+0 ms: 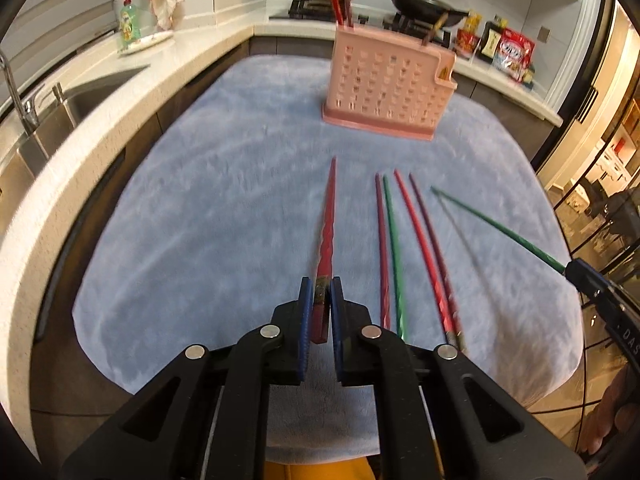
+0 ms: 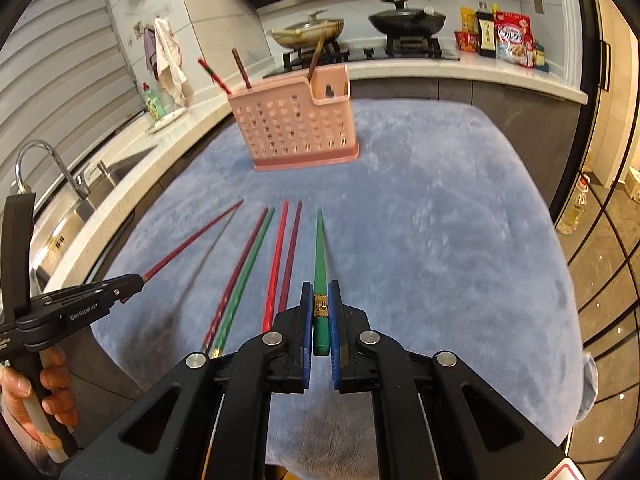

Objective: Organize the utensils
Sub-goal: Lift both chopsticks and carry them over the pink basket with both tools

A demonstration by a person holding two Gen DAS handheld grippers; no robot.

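**2 chopsticks gripped, 1 per hand, rack ahead**

Our left gripper [image 1: 321, 294] has its blue pads nearly together on the thick end of a red chopstick [image 1: 329, 216], pinched just at its dark band, so the long tapered tip runs forward toward the rack [image 1: 386, 88]. Our right gripper [image 2: 320, 296] is clamped the same way on a green chopstick [image 2: 320, 248], at its gold band near the butt. We judge that holding each by the thick end leaves the thin tip free to lead down into a slot.

Between the 2 held sticks, 4 more chopsticks [image 1: 400, 248] lie side by side on the blue cloth [image 1: 200, 220], tips toward the rack: dark red, green, bright red, purple. Laid parallel like this, each offers a clear butt end to pinch.

The rack is pink, perforated, upright at the far side of the cloth, with a lower compartment at one end. 3 chopsticks already stand in it, which suggests the task is under way.

The red stick has a twisted, faceted shaft; the green is smooth and slim.
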